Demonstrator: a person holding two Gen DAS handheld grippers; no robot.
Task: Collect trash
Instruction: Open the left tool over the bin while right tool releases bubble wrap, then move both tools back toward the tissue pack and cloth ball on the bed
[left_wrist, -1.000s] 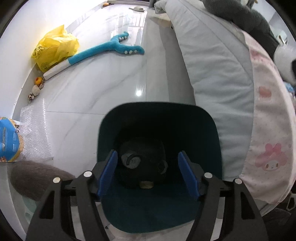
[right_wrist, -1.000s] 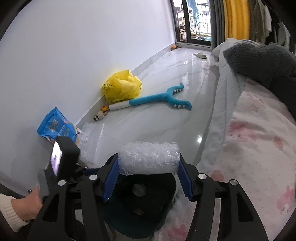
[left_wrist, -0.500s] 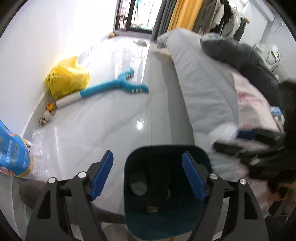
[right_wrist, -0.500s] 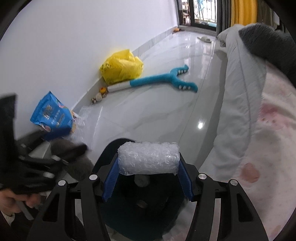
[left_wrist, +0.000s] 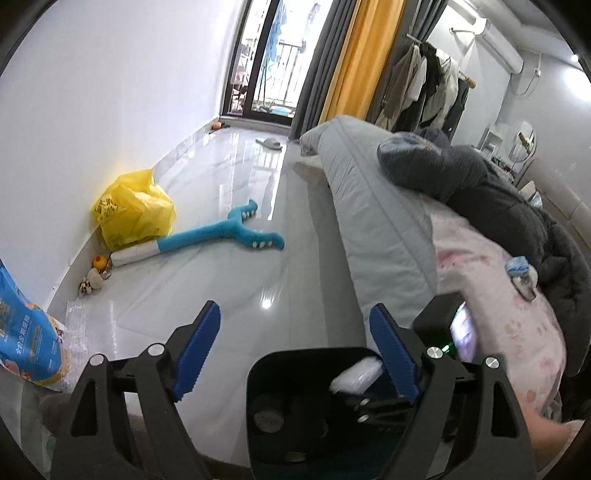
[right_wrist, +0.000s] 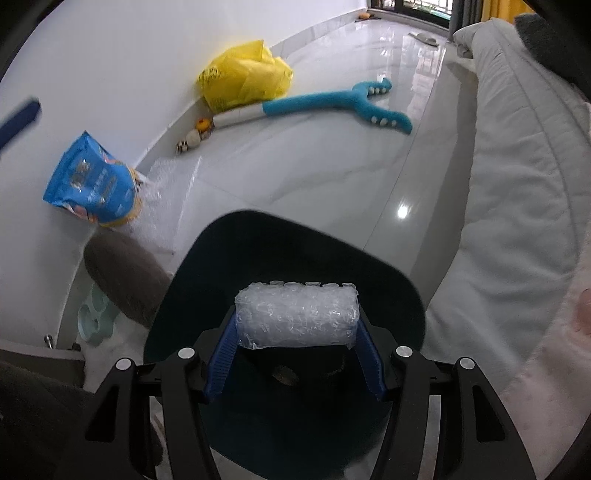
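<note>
Trash bin (right_wrist: 207, 258), dark teal w/ rounded rim, is the biggest task thing: it stands on the floor (right_wrist: 332, 177) just beside the bed (right_wrist: 517, 184), directly under both grippers. Some small items lie at its bottom, too dark to name.

Next in size, the bubble-wrap roll (right_wrist: 297, 315). The right gripper (right_wrist: 295, 354) pinches it by the two ends, blue pads pressing on each end, so its long axis runs straight across the jaws, left to right in the right wrist view. The roll hangs over the bin mouth, approx. above the middle. In the left wrist view the same roll (left_wrist: 356, 374) shows at the bin's right rim.

Left gripper (left_wrist: 295, 350) is empty & its jaws are opening, spread wide, nothing between them; it looks over the bin (left_wrist: 280, 373) toward the room.

Key relation for the coming move, as I judge: the roll is already above the opening, so the right hand is the nearer one & needs only lower a bit and let go. Roll is shorter than the bin mouth, so it should fall in w/o catching the rim.
</note>
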